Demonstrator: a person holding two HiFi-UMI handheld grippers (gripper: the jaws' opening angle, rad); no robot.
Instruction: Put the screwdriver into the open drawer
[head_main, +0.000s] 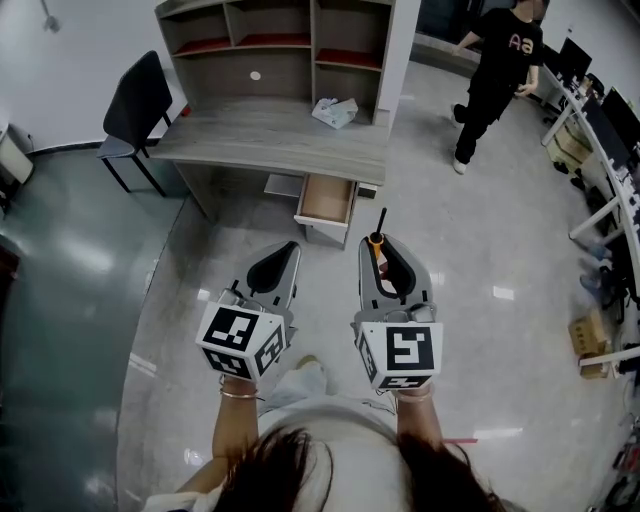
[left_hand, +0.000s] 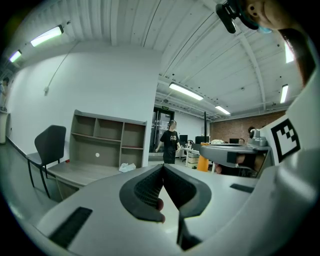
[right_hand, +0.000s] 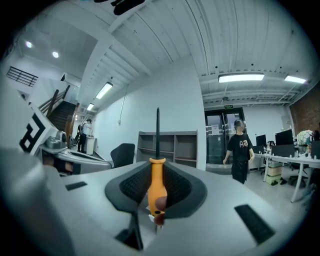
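My right gripper (head_main: 381, 252) is shut on the orange handle of a screwdriver (head_main: 378, 233), whose black shaft points forward toward the desk. In the right gripper view the screwdriver (right_hand: 157, 186) stands upright between the jaw pads. My left gripper (head_main: 277, 268) is shut with nothing in it; its pads (left_hand: 163, 186) meet. The open drawer (head_main: 327, 202) sticks out from under the grey desk (head_main: 280, 135), a short way ahead of both grippers, and looks empty inside.
A black chair (head_main: 134, 105) stands left of the desk. A shelf hutch (head_main: 275, 45) and a white crumpled bag (head_main: 334, 111) sit on the desk. A person in black (head_main: 497, 75) stands at the far right by tables with monitors (head_main: 610, 130). A cardboard box (head_main: 589, 340) lies right.
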